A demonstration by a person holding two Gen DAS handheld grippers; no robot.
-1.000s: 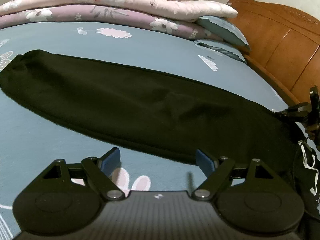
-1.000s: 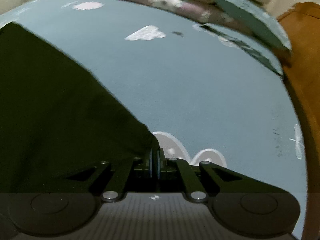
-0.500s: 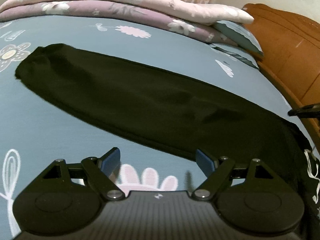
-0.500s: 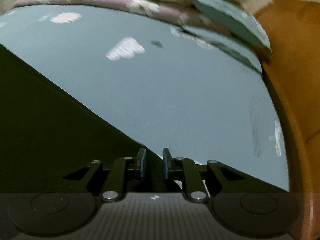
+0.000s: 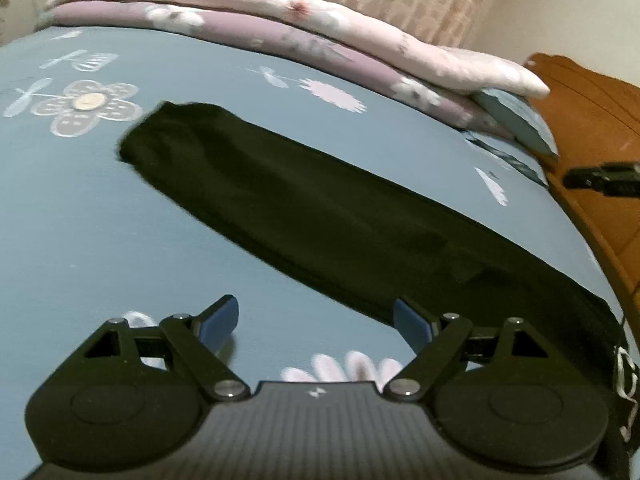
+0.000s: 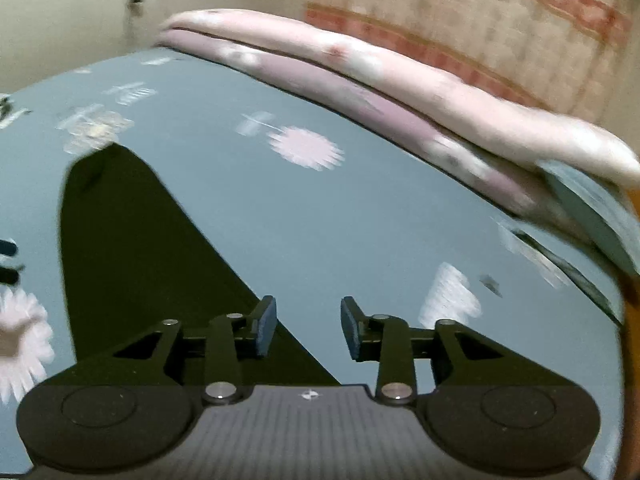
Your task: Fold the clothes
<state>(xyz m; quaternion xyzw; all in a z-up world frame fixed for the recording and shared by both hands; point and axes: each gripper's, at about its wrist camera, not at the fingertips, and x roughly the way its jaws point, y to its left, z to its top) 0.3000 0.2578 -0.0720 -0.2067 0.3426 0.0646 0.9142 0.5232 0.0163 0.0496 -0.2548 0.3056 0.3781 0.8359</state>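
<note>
Bed sheet [image 5: 100, 232], blue floral, carries black garment [image 5: 320, 216] laid flat in a long strip, left-far to right-near. Left claw [image 5: 316, 320] spread wide, empty, over the sheet at the garment's near edge. Right claw [image 6: 308, 330] opening, nothing between pads, above the garment's edge. Folded quilts [image 5: 304, 28] far side.

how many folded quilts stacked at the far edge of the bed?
2. The pale pink quilt lies on top; the mauve quilt sits directly under it, both along the far edge of the blue bedsheet. More could be hidden behind them.
</note>
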